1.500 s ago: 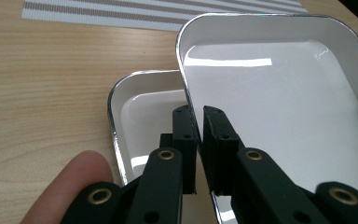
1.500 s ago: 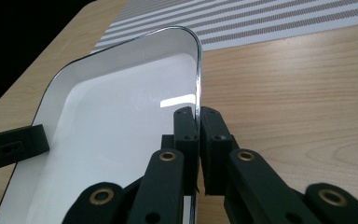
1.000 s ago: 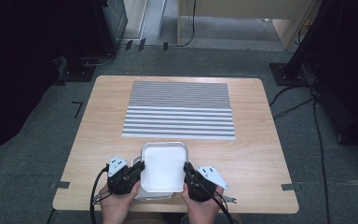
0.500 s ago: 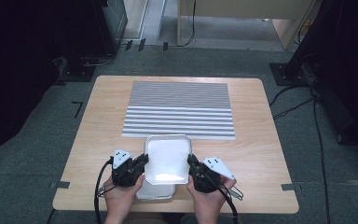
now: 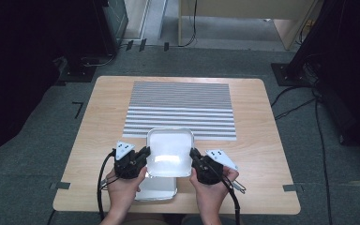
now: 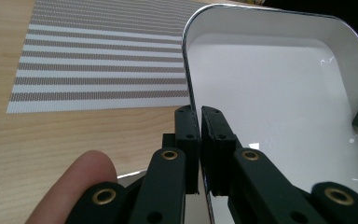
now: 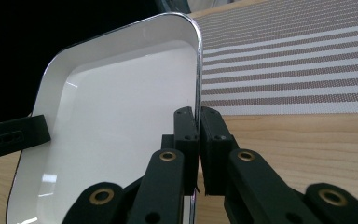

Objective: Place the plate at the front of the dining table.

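Note:
A white enamel tray point(image 5: 169, 151) with a dark rim hangs above the table's near edge, held level between both grippers. My left gripper point(image 5: 144, 156) is shut on its left rim, and in the left gripper view the jaws point(image 6: 199, 117) pinch that rim of the tray point(image 6: 279, 88). My right gripper point(image 5: 195, 159) is shut on the right rim; the right gripper view has its jaws point(image 7: 198, 119) clamped on the edge of the tray point(image 7: 121, 116). A second white tray point(image 5: 158, 189) lies on the table beneath.
A grey-and-white striped placemat point(image 5: 180, 108) covers the middle and far part of the wooden table point(image 5: 262, 140); the lifted tray's far edge reaches its near border. Cables trail from both grippers off the near edge. Dark floor and equipment surround the table.
Both grippers have carried the tray up and away from the person toward the placemat. The second tray beneath has come into view.

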{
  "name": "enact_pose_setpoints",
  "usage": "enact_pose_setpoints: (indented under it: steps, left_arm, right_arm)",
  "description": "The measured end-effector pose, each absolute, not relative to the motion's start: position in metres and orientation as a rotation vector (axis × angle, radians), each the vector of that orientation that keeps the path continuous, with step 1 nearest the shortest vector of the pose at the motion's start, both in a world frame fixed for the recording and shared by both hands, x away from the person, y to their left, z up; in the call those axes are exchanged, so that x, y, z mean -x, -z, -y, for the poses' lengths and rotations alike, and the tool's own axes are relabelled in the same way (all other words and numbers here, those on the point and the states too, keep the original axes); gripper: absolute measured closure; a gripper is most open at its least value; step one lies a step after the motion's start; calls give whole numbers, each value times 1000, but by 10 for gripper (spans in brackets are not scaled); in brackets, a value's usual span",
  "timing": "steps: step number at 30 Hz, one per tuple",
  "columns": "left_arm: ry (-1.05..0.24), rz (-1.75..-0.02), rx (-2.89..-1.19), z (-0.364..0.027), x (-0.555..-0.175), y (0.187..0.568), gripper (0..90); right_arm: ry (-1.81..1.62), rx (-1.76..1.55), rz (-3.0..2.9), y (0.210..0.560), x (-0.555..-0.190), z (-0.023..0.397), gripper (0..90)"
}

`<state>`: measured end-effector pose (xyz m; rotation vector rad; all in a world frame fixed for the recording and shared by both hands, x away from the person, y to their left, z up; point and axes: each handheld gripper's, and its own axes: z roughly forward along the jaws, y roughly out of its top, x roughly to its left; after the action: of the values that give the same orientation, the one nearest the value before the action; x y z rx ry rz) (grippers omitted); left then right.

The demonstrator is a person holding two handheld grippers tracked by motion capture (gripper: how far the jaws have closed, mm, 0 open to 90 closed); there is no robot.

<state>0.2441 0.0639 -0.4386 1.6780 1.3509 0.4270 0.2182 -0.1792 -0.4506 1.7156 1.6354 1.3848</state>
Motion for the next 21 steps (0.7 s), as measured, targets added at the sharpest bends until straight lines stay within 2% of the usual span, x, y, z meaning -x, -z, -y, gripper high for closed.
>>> enact_pose_setpoints:
  steps: [21]
  left_arm:
    - [-413,-1366,-1645,-56,-313,419,886]
  right_arm:
    - [-1366,-1719,-1667,429,-285,188,887]
